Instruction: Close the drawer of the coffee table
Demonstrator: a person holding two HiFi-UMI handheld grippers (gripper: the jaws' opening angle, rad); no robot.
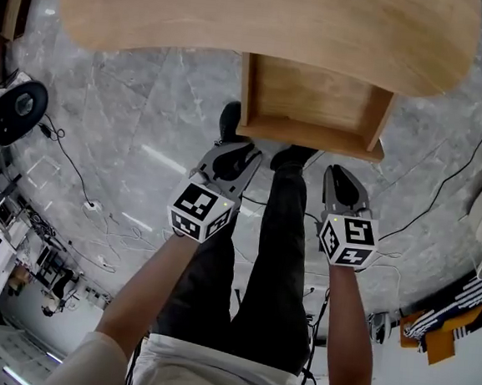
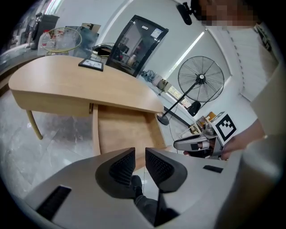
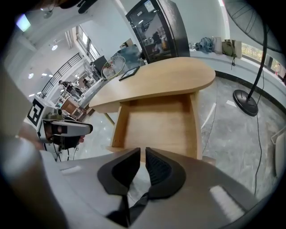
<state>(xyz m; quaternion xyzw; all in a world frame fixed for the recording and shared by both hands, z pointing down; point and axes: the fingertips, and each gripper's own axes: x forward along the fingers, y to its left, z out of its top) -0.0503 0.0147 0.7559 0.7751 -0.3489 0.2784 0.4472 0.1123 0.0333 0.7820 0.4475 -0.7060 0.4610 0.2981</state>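
Nearest the lens in the head view are two bare forearms, one at seven o'clock and one at five o'clock, each ending in a hand-held gripper that points toward twelve o'clock.

Left side: the left gripper [image 1: 237, 155] hangs above the grey marble floor [image 1: 128, 136]. It is tilted toward one o'clock, and its tips are just short of the drawer's near left corner. In the left gripper view its jaws stand a narrow gap apart, released, with nothing between the pads [image 2: 123, 166]. Through the gap only a dark shoe and trouser leg show.

Centre: the person's dark trousers [image 1: 260, 265] and two black shoes [image 1: 230, 119] lie between the grippers. One shoe is beside the drawer's left wall, the other just below its front edge.

Right side: the right gripper [image 1: 341, 175] points to twelve o'clock, near the drawer's front right corner but apart from it. The right gripper view shows its jaws slightly parted and holding nothing.

Task object: the drawer [image 1: 312, 97] sits at twelve o'clock from both grippers. It is pulled out from under the curved top of the coffee table [image 1: 265, 18], and its bare wooden bottom is exposed. Neither gripper touches it.

Surroundings: a dark framed item [image 2: 91, 64] rests on the tabletop at ten o'clock in the left gripper view. A pedestal fan [image 2: 201, 80] stands at two o'clock.
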